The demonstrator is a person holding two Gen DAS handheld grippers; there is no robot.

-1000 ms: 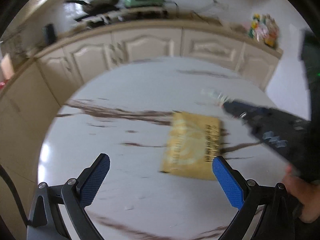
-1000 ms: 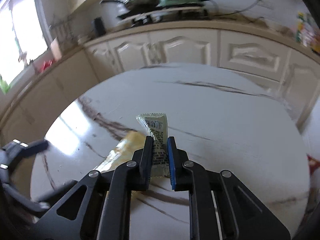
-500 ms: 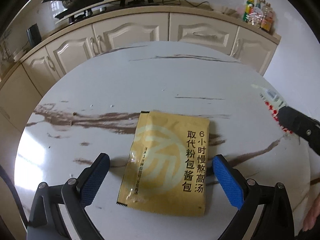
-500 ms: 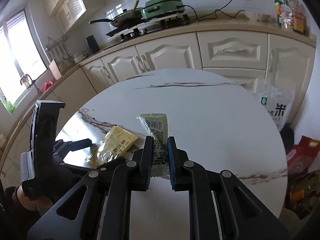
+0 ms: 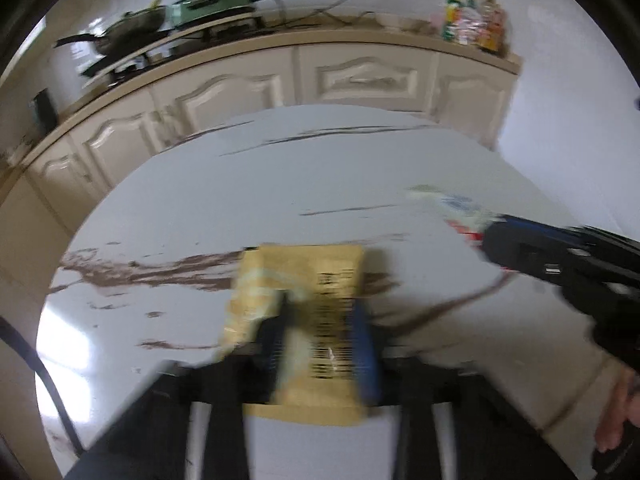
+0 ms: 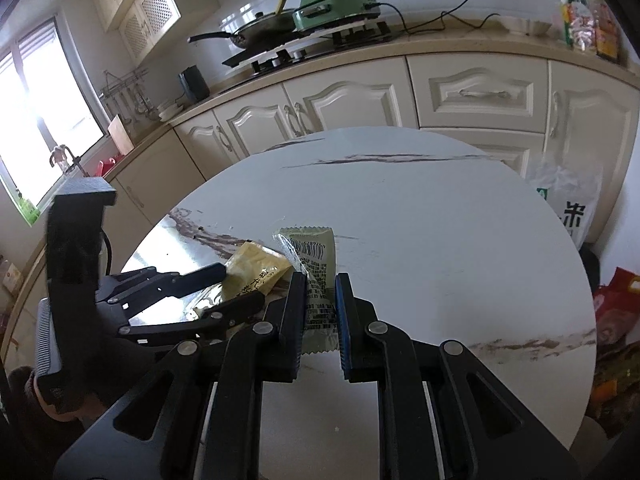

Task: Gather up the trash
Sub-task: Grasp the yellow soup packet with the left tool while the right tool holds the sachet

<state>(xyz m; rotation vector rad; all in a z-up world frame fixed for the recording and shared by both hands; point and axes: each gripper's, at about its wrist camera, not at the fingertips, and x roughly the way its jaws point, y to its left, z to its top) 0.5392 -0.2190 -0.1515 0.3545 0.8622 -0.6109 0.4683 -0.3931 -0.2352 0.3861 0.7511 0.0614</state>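
Fingers of the left gripper (image 5: 324, 340) are pinching the yellow sachet (image 5: 304, 304) w/ its far end over the marble table (image 5: 240, 200); view is blurry. Right gripper (image 6: 320, 312) is gripping the pale green packet (image 6: 316, 276) upright btwn its pads, just above the tabletop, beside the left one.

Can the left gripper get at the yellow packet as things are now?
Probably yes: the left gripper already seems closed around the yellow packet on the table, nothing between them, though the view is blurred.
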